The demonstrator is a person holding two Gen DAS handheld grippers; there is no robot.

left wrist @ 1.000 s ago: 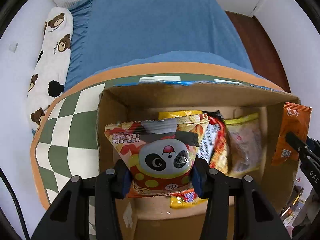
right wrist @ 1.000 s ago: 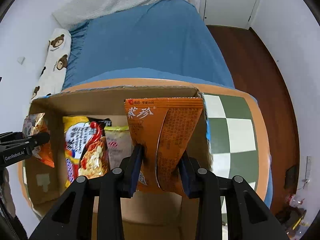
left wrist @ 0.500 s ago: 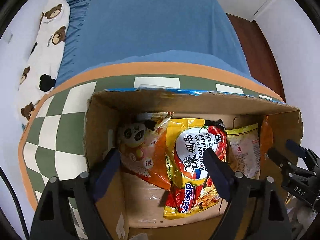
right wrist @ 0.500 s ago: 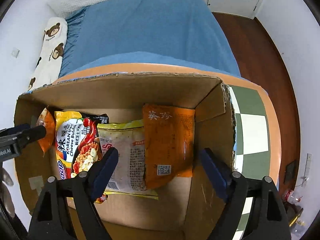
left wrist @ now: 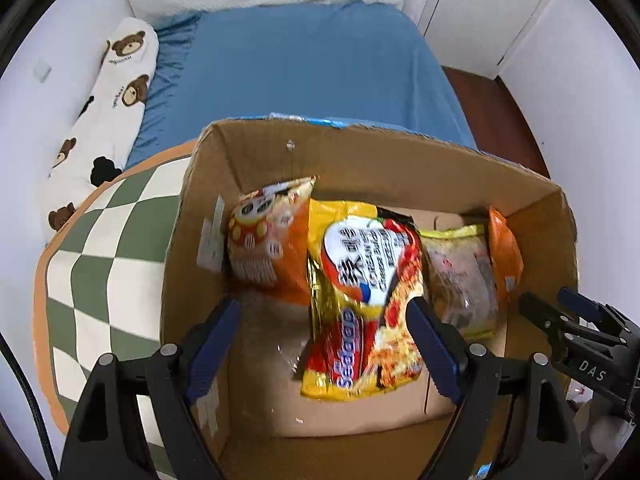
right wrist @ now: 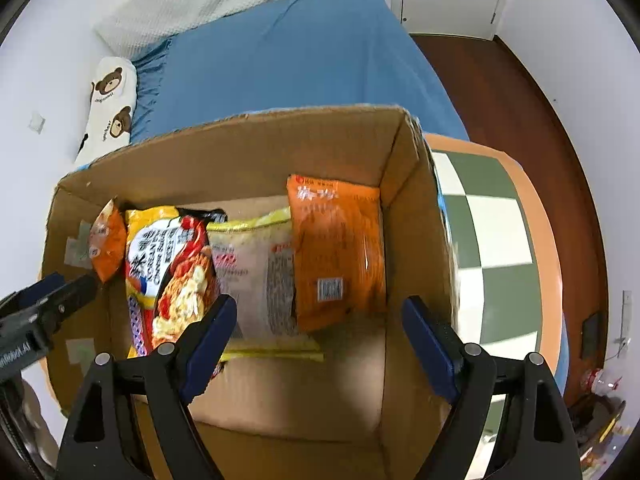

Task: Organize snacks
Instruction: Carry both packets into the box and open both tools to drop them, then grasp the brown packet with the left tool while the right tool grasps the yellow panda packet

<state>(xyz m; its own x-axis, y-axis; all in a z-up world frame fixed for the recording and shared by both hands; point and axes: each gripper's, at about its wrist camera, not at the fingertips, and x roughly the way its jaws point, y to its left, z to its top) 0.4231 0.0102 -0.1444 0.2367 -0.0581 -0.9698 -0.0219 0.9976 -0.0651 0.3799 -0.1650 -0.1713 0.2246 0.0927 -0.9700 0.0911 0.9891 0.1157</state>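
Note:
An open cardboard box (left wrist: 400, 160) (right wrist: 240, 148) holds several snack packets side by side. The panda packet (left wrist: 272, 236) (right wrist: 106, 246) leans at the left end. Beside it lie a yellow-red Sedaap noodle packet (left wrist: 364, 300) (right wrist: 168, 276), a pale clear packet (left wrist: 460, 276) (right wrist: 256, 272) and an orange packet (left wrist: 506, 256) (right wrist: 338, 248) at the right end. My left gripper (left wrist: 320, 332) is open and empty above the box's left half. My right gripper (right wrist: 316, 330) is open and empty above the right half.
The box sits on a round green-and-white checkered table (left wrist: 104, 272) (right wrist: 492, 216) with an orange rim. Behind it is a bed with a blue sheet (left wrist: 304, 68) (right wrist: 288, 52) and a bear-print pillow (left wrist: 108, 92). Wooden floor (right wrist: 504, 92) lies to the right.
One second ago my left gripper held the panda packet and my right the orange packet. Both jaws opened and the packets now lie in the box. Both grippers have drawn back slightly.

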